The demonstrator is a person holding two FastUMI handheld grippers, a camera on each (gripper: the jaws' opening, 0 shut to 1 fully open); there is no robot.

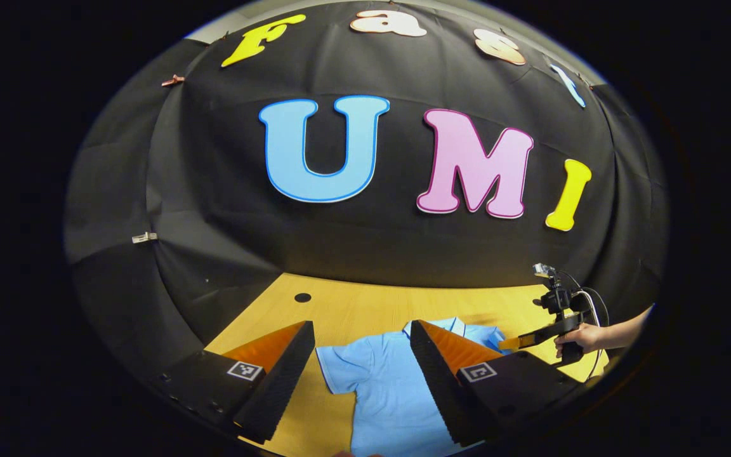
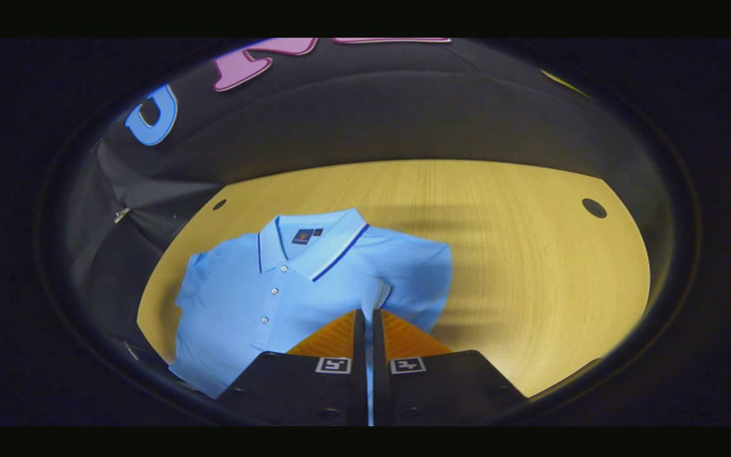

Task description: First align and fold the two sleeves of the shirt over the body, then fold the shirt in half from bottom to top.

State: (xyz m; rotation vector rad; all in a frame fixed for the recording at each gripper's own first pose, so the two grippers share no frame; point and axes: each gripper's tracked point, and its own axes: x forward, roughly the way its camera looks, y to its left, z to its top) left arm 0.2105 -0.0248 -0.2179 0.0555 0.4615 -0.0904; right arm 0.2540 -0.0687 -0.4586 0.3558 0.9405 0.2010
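A light blue polo shirt [image 2: 257,298] lies face up on the wooden table [image 2: 530,285], collar toward the far wall. My right gripper [image 2: 368,312] is shut on a pinch of the shirt's right-hand sleeve [image 2: 376,293], which is raised off the table and drawn in over the body. In the left gripper view, the shirt [image 1: 384,387] lies below my left gripper [image 1: 361,327], which hovers open above its left sleeve and chest with nothing between its fingers. The right gripper [image 1: 513,343] shows there at the shirt's far side, held by a hand [image 1: 578,336].
The black cloth wall closes in the table's back and sides. The tabletop has small round holes [image 1: 302,297] [image 2: 594,207] near its far corners. Bare wood [image 2: 530,330] stretches right of the shirt.
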